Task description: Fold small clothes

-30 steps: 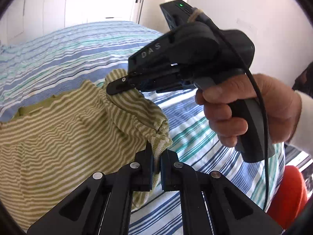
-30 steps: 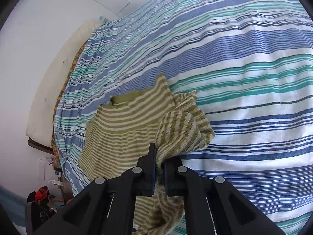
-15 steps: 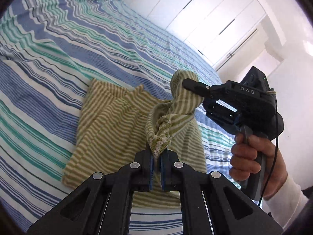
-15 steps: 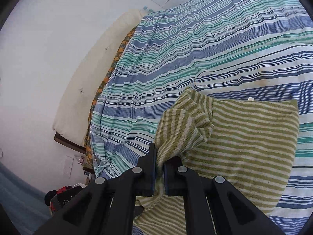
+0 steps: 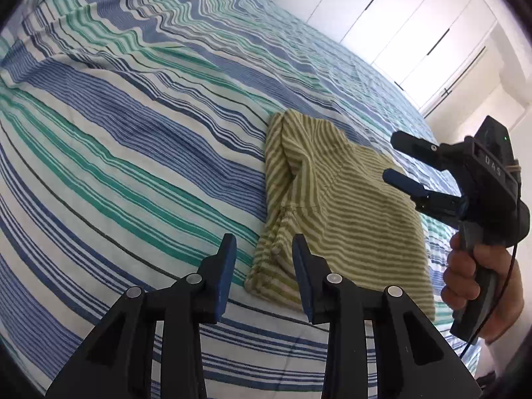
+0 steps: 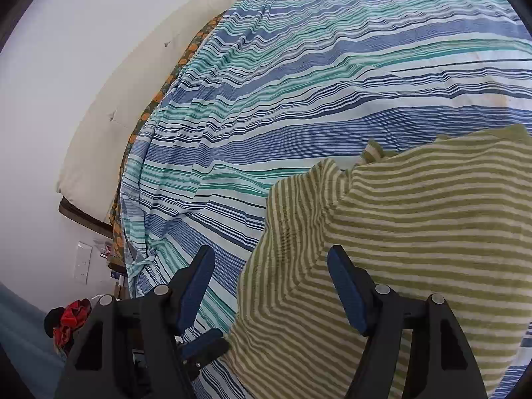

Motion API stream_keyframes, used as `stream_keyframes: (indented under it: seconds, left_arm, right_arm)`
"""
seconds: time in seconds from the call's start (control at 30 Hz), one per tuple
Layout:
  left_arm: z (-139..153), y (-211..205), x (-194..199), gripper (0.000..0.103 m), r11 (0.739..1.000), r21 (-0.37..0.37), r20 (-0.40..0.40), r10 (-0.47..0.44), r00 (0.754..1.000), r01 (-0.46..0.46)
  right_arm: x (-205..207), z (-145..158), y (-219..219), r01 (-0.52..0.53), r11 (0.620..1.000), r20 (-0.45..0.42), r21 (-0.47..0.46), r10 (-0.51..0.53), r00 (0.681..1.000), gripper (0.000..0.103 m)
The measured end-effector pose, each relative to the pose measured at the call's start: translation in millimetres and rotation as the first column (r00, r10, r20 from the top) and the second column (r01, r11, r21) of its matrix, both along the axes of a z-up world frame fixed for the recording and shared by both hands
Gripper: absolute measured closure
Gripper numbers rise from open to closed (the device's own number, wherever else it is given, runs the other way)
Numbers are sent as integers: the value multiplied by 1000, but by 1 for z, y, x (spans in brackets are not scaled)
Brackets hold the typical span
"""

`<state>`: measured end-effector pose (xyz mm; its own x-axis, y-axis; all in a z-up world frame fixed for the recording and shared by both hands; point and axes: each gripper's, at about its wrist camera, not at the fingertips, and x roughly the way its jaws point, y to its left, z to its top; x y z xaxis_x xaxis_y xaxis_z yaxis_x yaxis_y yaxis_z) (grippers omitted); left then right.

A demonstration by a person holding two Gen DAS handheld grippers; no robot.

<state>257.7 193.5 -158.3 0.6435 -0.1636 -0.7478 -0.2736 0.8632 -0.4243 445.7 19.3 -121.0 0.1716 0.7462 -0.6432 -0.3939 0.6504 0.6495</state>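
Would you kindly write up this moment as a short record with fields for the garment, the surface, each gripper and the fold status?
garment: green-striped garment, folded over, lying flat
surface: striped bedspread
left gripper: jaws have just been opening; apart, not gripping the garment's near corner
right gripper: jaws have just been opening; apart above the garment's edge, nothing gripped
person's hand: holds the right gripper's handle
fold status: one fold laid down, cloth released

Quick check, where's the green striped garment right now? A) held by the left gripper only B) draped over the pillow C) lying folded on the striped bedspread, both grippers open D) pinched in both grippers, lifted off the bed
C: the green striped garment lies folded on the striped bedspread, with the left gripper and right gripper both open, pads clear of the cloth.
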Motion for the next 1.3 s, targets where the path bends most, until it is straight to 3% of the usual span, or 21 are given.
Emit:
stream_keyframes:
  seconds: [0.13, 0.2, 0.27, 0.33, 0.4, 0.43, 0.5, 0.57, 0.63, 0.73, 0.9, 1.0, 1.3]
  left_arm:
    - [8, -11, 6, 45, 998, -16, 28, -57, 998, 58]
    - [-1, -20, 24, 45, 994, 11, -6, -107, 994, 107]
    - [-14, -31, 29, 94, 989, 60, -68, -130, 989, 134]
    - [-27, -30, 26, 99, 991, 46, -102, -119, 988, 125]
    - [-30, -27, 15, 99, 993, 40, -109, -109, 988, 113]
    - [-27, -27, 8, 99, 992, 42, -110, -113, 987, 118]
    - [-19, -28, 3, 95, 990, 57, -108, -121, 987, 128]
    - [-7, -29, -4, 88, 990, 74, -99, -116, 988, 123]
    - [3, -31, -3, 61, 987, 109, -84, -110, 990, 119]
    - [14, -37, 0, 48, 974, 201, -81, -91, 993, 105]
    - [22, -41, -1, 47, 958, 264, -93, -89, 992, 110]
    - [24, -40, 0, 42, 949, 296, -95, -78, 992, 103]
    - [20, -41, 8, 41, 939, 322, -114, -87, 990, 119]
  right_arm:
    - [-32, 25, -51, -13, 994, 147, -106, 29, 989, 34]
    - [-53, 30, -71, -26, 985, 199, -172, 60, 978, 41]
    - [-75, 28, -79, -61, 974, 226, -216, 111, 968, 56]
    - [-99, 11, -75, -124, 957, 217, -264, 184, 959, 57]
    - [-122, -27, -60, -214, 898, 148, -383, 289, 946, 58]
    - [-133, -40, -55, -217, 871, 157, -440, 312, 937, 58]
    - [-143, -36, -57, -167, 882, 233, -442, 292, 928, 58]
    - [-140, -23, -66, -115, 913, 229, -391, 217, 949, 58]
    - [-144, -4, -77, -69, 943, 256, -327, 159, 953, 58]
    - [-154, 9, -80, -57, 942, 300, -330, 162, 940, 58]
    - [-148, -34, -80, -47, 915, 193, -400, 135, 972, 57]
    - [-151, -35, -82, -9, 925, 204, -381, 93, 974, 56]
    - [-152, -38, -80, -10, 929, 214, -370, 96, 972, 53]
